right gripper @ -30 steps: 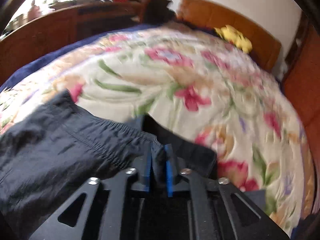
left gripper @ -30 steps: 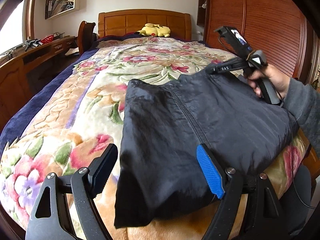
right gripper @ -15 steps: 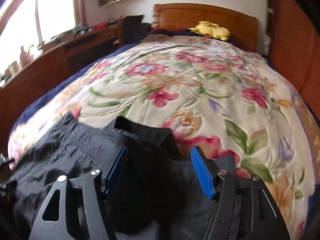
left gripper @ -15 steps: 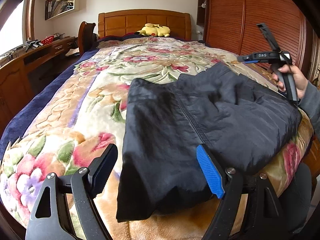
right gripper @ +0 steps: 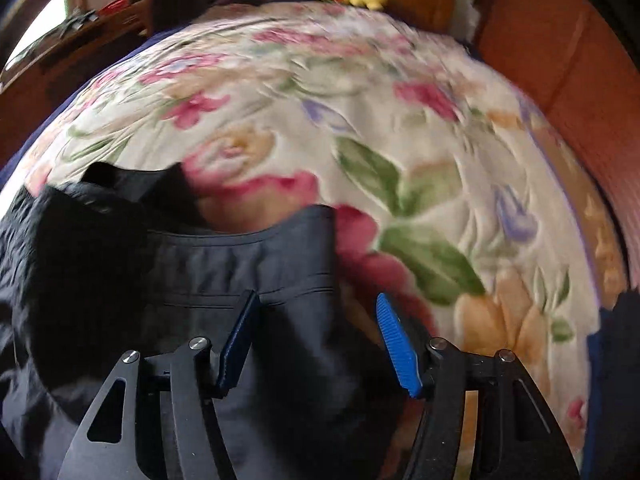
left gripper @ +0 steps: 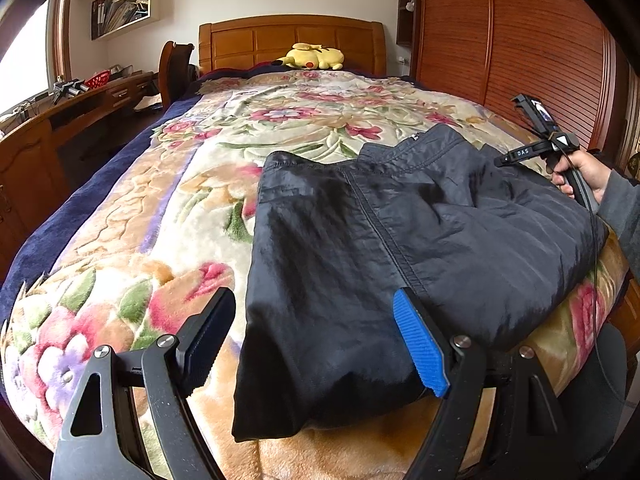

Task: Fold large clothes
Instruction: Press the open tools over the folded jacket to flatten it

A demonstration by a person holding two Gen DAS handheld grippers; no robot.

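Now the dark, shiny, partly folded jacket (left gripper: 400, 248) lies on the near right of the floral plush blanket (left gripper: 168, 216). Left gripper (left gripper: 316, 340) hovers spread wide over its near edge, pinching nothing. Right gripper (right gripper: 316, 336) sits above the jacket's far right corner, its jaws closing with cloth beneath but unpressed. Likely next: grip that corner for another fold.

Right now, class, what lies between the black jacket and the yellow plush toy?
In the left wrist view, only bare flowered blanket lies between the jacket and the toy.
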